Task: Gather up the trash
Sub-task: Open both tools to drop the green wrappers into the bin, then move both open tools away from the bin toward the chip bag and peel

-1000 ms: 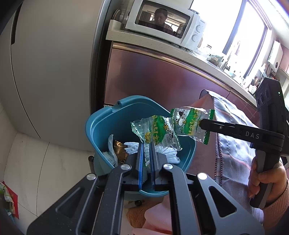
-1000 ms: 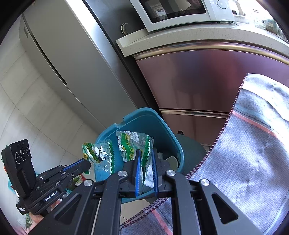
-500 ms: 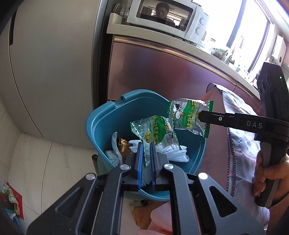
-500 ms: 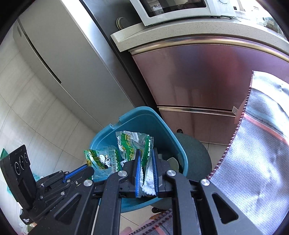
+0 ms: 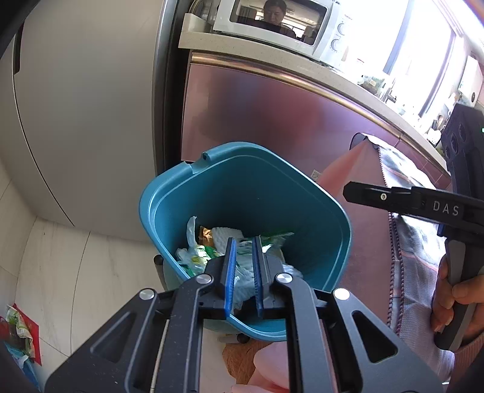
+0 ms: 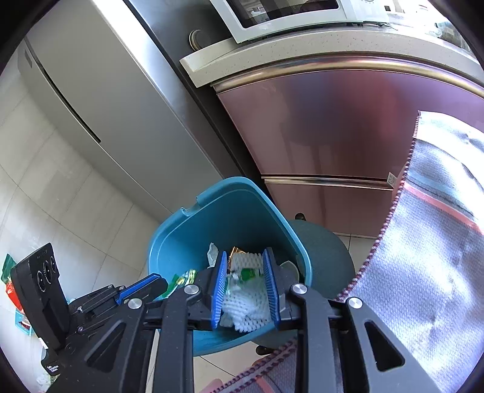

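A teal bin (image 5: 272, 193) stands on the floor and also shows in the right wrist view (image 6: 230, 211). It holds green-and-white snack wrappers (image 5: 199, 257), white foam netting (image 6: 251, 308) and other scraps. My left gripper (image 5: 243, 257) hangs just over the bin's near rim with its jaws slightly apart and nothing between them. My right gripper (image 6: 245, 272) is open and empty above the bin's mouth. It shows from the side in the left wrist view (image 5: 357, 192), beside the bin's right rim.
A grey fridge (image 5: 84, 99) and a pink-fronted cabinet (image 5: 257, 115) with a microwave (image 5: 272, 24) stand behind the bin. A cloth-covered table (image 6: 429, 251) is at the right. More wrappers lie on the floor at far left (image 5: 16, 329).
Both grippers opened and let go of their green wrappers, which dropped into the bin. Both views moved closer over the bin.
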A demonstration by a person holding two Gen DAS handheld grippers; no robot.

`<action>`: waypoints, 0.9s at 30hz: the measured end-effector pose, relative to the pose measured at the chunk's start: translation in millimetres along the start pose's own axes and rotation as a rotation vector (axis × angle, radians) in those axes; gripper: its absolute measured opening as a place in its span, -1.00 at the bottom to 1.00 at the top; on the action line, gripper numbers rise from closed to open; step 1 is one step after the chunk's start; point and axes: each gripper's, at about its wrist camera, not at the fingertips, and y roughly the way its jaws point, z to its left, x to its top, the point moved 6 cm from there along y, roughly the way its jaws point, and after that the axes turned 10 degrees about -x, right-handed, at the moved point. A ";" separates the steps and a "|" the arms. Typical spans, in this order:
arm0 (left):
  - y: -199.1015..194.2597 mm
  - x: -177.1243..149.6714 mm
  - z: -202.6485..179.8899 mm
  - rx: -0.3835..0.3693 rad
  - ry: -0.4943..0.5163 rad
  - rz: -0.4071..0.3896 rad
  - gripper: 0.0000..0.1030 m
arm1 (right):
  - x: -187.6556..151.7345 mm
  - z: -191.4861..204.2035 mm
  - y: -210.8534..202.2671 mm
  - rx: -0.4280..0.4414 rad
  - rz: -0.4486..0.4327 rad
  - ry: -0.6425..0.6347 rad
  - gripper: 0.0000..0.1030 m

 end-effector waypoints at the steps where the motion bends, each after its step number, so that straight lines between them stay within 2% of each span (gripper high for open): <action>1: -1.7 -0.1 -1.0 -0.003 0.002 -0.005 -0.80 | -1.2 -1.2 -1.9 0.002 -0.002 0.002 -0.53; 6: -12.9 1.2 -11.5 -0.026 0.022 -0.034 -0.72 | -9.5 -4.8 -18.0 0.015 -0.025 -0.001 -0.50; 11: -28.5 5.0 -33.5 -0.077 0.062 -0.073 -0.68 | -20.6 -11.8 -51.3 0.036 -0.075 -0.004 -0.45; 13: -35.6 5.7 -44.9 -0.102 0.081 -0.090 -0.61 | -25.4 -16.7 -68.8 0.039 -0.106 -0.004 -0.42; 15: -42.2 5.6 -59.3 -0.132 0.106 -0.107 -0.46 | -32.7 -23.6 -88.0 0.036 -0.142 0.001 -0.41; 17: -47.3 4.5 -75.6 -0.165 0.134 -0.116 -0.41 | -41.6 -29.9 -109.7 0.029 -0.175 -0.004 -0.40; 21: -53.6 -2.0 -113.3 -0.250 0.195 -0.123 -0.27 | -63.7 -50.1 -152.4 -0.020 -0.243 0.008 -0.25; 24: -51.4 -10.4 -146.8 -0.316 0.242 -0.112 -0.14 | -85.5 -74.6 -179.9 -0.093 -0.279 0.042 -0.10; 27: -45.8 -21.3 -182.5 -0.372 0.287 -0.089 -0.07 | -110.2 -104.2 -207.8 -0.178 -0.305 0.097 -0.09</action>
